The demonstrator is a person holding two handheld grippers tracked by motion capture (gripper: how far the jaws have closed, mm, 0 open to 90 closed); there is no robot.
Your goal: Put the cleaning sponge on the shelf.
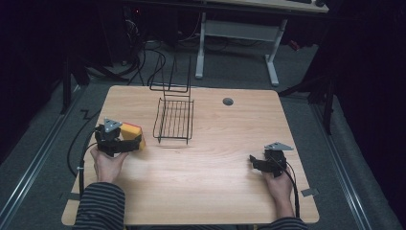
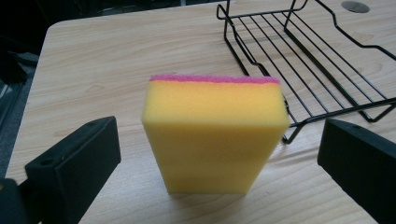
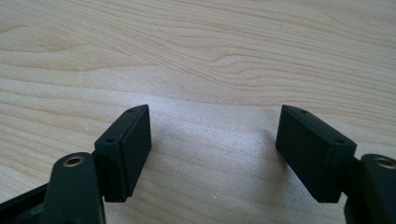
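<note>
A yellow sponge [image 2: 215,135] with a pink scouring layer lies on the wooden table [image 1: 206,182] at its left side, also visible from above as the sponge [image 1: 131,130]. My left gripper [image 1: 125,143] is open, its jaws standing on either side of the sponge with gaps on both sides; in the left gripper view the left gripper [image 2: 219,158] straddles it without touching. Just beyond the sponge stands a black wire rack [image 1: 174,120], also seen as the rack [image 2: 308,65]. Near the table's right edge my right gripper [image 1: 254,162] rests open over bare wood, the right gripper [image 3: 212,149] holding nothing.
A grey round cable cap [image 1: 228,101] sits in the tabletop behind the rack. A white-legged desk [image 1: 239,33] stands beyond the table on the grey floor. Cables trail off the table's left side.
</note>
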